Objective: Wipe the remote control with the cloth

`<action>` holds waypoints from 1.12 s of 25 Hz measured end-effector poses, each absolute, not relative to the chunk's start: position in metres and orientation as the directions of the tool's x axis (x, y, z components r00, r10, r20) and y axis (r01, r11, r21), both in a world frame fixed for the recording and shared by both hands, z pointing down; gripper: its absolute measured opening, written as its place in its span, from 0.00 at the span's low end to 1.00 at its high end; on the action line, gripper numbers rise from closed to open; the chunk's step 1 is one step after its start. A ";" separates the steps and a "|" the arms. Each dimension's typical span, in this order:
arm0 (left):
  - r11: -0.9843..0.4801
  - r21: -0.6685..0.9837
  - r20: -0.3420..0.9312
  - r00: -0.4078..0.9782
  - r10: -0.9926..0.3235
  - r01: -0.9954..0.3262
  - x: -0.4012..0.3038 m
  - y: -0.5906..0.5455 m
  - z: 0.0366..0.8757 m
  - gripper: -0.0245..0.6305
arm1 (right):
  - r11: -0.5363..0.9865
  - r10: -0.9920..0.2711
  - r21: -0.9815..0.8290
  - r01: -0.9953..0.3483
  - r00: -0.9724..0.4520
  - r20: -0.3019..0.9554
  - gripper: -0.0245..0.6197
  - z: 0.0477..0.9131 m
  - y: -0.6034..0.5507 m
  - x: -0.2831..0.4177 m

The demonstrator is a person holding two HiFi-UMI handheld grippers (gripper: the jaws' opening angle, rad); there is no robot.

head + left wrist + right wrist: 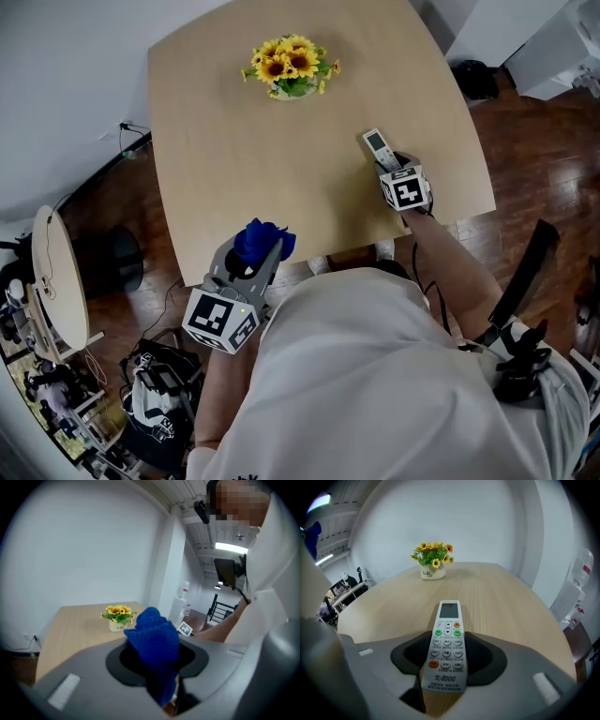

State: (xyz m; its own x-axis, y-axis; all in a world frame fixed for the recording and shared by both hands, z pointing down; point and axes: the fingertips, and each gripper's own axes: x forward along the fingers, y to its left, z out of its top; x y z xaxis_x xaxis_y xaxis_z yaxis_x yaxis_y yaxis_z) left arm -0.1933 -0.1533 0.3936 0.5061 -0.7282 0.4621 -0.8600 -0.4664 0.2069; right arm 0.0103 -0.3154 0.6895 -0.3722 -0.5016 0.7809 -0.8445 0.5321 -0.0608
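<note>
Right gripper view shows the remote control [446, 644] lying lengthwise between my jaws, screen end pointing away from me and buttons facing up; my right gripper [448, 657] has closed on its lower half, the dark pads pressing both long sides. From the head view it sits over the table [234, 178] near the right edge, toward the near right corner, though I cannot tell whether its far end touches the wood. My left gripper [255, 258] is well apart from it, at the table's near edge by the near left corner, jaws clamped on the blue cloth [263, 241], which bunches up above them and hangs a little below. A pot of sunflowers [291, 67] stands near the far edge, about midway along it.
</note>
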 end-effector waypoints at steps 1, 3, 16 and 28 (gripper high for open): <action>-0.466 0.209 0.466 0.506 -0.726 -0.860 -0.192 -0.153 0.394 0.26 | 0.535 -0.498 -0.059 -0.843 -0.371 0.784 0.38 0.690 -0.314 0.010; -0.469 0.214 0.468 0.511 -0.721 -0.857 -0.190 -0.152 0.395 0.26 | 0.548 -0.494 -0.050 -0.835 -0.372 0.786 0.38 0.694 -0.313 0.010; -0.465 0.219 0.465 0.510 -0.724 -0.858 -0.168 -0.148 0.394 0.26 | 0.618 -0.517 -0.021 -0.786 -0.426 0.743 0.49 0.671 -0.308 0.008; -0.355 0.245 0.489 0.431 -0.758 -0.902 -0.111 -0.116 0.410 0.26 | 0.763 -0.408 -0.085 -0.640 -0.580 0.705 0.49 0.635 -0.229 0.058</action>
State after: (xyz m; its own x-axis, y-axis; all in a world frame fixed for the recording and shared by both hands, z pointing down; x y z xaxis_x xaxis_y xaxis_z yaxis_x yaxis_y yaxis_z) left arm -0.1108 -0.1165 0.4105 0.4312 -0.7581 0.4891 -0.9022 -0.3551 0.2450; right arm 0.0581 -0.2292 0.6351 -0.5801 -0.4083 0.7048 -0.6403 0.7634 -0.0848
